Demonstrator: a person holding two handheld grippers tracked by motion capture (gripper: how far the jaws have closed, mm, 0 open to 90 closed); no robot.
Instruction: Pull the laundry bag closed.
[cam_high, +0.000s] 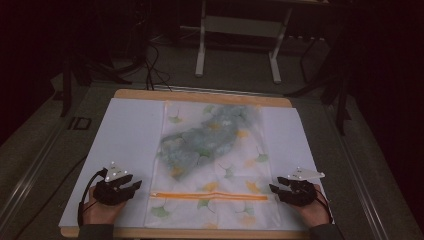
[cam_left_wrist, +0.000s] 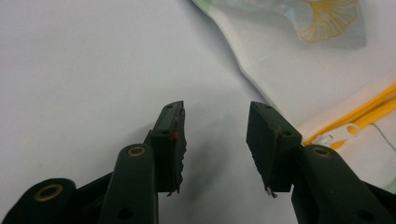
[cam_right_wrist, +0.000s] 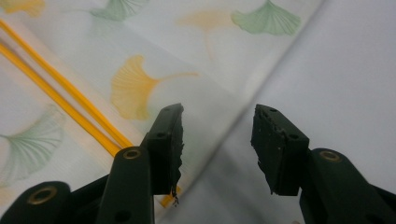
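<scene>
Left gripper view, jaws: left gripper (cam_left_wrist: 215, 140) stands with a clear gap between its two black jaws; nothing between them, only bare white sheet (cam_left_wrist: 84, 70) below.
Left gripper view, pads: toothed inner faces visible, a small red speck on one pad; no contact with anything.
Left gripper view, bag: mesh bag (cam_left_wrist: 289, 60) lies off to the side of the jaws, its edge running diagonally past the outer jaw, apart from it.
Left gripper view, zipper: orange zipper (cam_left_wrist: 369, 109) with a white pull tab (cam_left_wrist: 334, 135) sits just beside the outer jaw, not between the pads.
Right gripper view, jaws: right gripper (cam_right_wrist: 217, 142) also parted, nothing gripped.
Right gripper view, bag: bag edge runs diagonally under the gap; one jaw hangs over the leaf-printed fabric, the other over plain sheet.
Right gripper view, zipper: orange zipper line passes close by the jaw on the fabric side and ends near its tip; touching or not, cannot tell.
High view, hands: left gripper (cam_high: 131, 186) at the bag's near-left corner, right gripper (cam_high: 276, 186) at the near-right corner, both pointing inward at the zipper ends.
High view, bag: flat in the middle of the sheet, zipper across its near end, a grey-green bundle (cam_high: 207, 137) showing through its far half.
High view, support: sheet lies on a wooden board (cam_high: 200, 95) with a dim floor around it.
</scene>
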